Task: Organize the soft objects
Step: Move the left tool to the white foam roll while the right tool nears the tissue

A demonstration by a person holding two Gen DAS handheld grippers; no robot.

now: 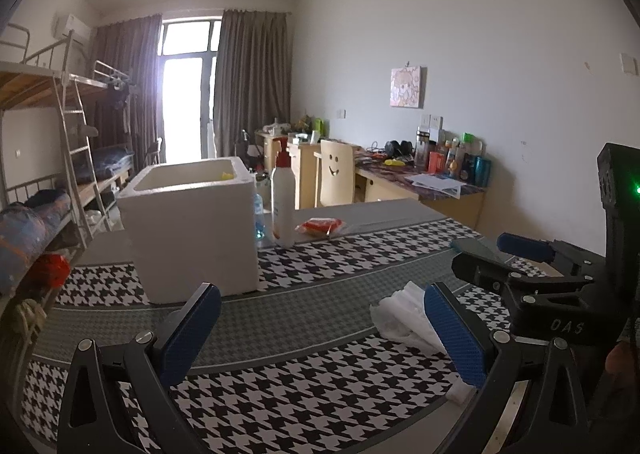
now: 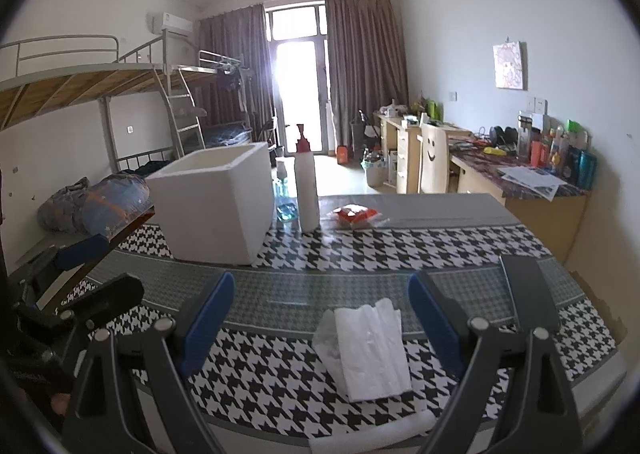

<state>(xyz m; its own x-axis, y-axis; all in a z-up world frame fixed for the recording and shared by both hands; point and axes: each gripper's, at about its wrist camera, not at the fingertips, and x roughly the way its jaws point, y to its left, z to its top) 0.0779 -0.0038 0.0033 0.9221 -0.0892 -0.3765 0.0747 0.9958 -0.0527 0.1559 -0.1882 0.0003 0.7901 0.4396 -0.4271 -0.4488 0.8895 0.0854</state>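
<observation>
Plastic bag (image 2: 370, 350) between right gripper's (image 2: 322, 318) jaws

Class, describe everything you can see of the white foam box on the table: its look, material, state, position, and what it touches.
The white foam box is a thick-walled, roughly cube-shaped container that looks like polystyrene, with rounded corners and no lid, so its top is open. It stands upright on the houndstooth tablecloth, towards the table's far left side. The left wrist view shows something small and yellow inside, against the far wall. A white pump bottle stands just to its right; contact between them cannot be judged. Neither gripper touches the box.
</observation>
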